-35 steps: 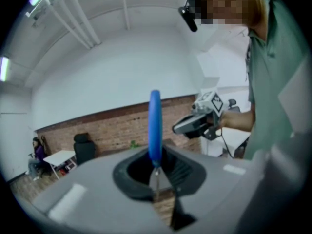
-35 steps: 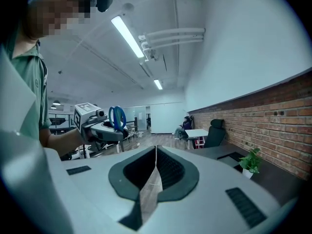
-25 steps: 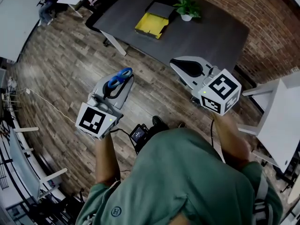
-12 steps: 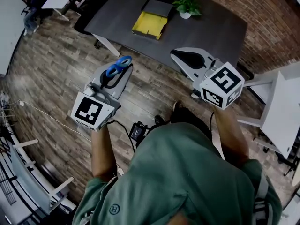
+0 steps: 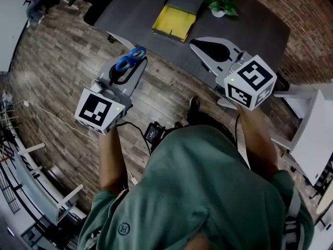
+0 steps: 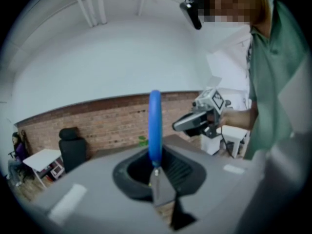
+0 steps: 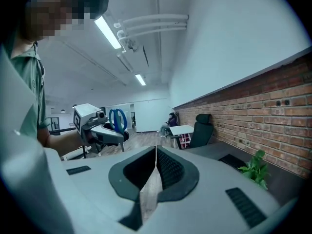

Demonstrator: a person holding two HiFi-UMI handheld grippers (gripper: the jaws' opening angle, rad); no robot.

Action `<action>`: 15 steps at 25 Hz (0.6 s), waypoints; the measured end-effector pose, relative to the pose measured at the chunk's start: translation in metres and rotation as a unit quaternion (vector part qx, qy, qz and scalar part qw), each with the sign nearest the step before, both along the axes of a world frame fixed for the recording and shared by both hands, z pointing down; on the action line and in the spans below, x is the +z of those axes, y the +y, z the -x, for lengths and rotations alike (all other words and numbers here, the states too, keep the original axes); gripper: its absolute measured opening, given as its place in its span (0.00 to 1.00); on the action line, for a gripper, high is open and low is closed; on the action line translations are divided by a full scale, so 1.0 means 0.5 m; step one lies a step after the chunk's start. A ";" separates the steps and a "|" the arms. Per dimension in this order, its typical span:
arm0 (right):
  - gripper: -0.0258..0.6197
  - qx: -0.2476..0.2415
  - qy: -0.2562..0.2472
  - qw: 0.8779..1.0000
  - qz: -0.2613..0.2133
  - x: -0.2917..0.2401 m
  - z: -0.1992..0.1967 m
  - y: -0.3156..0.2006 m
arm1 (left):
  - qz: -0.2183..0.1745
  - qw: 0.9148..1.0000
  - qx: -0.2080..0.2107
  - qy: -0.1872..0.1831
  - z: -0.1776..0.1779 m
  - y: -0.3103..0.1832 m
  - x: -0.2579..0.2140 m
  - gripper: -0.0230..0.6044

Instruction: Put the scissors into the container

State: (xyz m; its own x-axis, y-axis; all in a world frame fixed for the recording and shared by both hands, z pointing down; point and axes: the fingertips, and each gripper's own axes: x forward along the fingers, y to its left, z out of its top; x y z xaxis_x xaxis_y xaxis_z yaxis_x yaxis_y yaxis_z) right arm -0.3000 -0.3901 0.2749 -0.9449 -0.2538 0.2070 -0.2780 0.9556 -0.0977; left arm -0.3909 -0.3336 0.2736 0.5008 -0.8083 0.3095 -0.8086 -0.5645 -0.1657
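Observation:
Blue-handled scissors (image 5: 131,65) stick up out of my left gripper (image 5: 132,76), which is shut on their blades; the handle (image 6: 155,126) rises straight from the jaws. The pair is held in the air over the wooden floor, short of the dark table (image 5: 250,30). A yellow container (image 5: 174,22) lies on that table, beyond and right of the scissors. My right gripper (image 5: 202,46) hovers at the table's near edge, jaws shut with nothing between them. The right gripper view shows my left gripper (image 7: 105,130) and the scissors (image 7: 117,119) off to its left.
A dark tray (image 5: 188,1) lies behind the yellow container and a potted plant (image 5: 225,1) stands to its right. A white table (image 5: 312,129) is at the right. A black office chair (image 7: 201,128) stands by the brick wall. Cables and a small device (image 5: 153,133) lie on the floor.
Both grippers have been carried forward toward the dark table; the yellow container now sits nearer the gripper tips. The scissors stay held in the left gripper and the right stays shut.

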 end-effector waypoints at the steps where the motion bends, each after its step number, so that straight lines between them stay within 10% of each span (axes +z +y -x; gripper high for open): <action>1: 0.05 -0.004 -0.002 1.000 0.001 0.001 0.007 -0.014 | 0.001 1.000 -0.004 0.001 0.006 -0.017 0.002 0.09; 15: 0.05 -0.014 0.019 0.999 0.026 0.059 0.058 -0.187 | 0.027 1.000 0.002 0.013 0.052 -0.206 0.067 0.09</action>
State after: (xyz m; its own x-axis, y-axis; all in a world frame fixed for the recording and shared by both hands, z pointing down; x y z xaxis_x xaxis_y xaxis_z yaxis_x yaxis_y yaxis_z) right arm -0.3287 -0.4838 0.3045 -0.9426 -0.2154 0.2551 -0.2561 0.9567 -0.1382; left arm -0.4171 -0.4364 0.3071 0.5130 -0.7887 0.3389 -0.8098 -0.5756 -0.1136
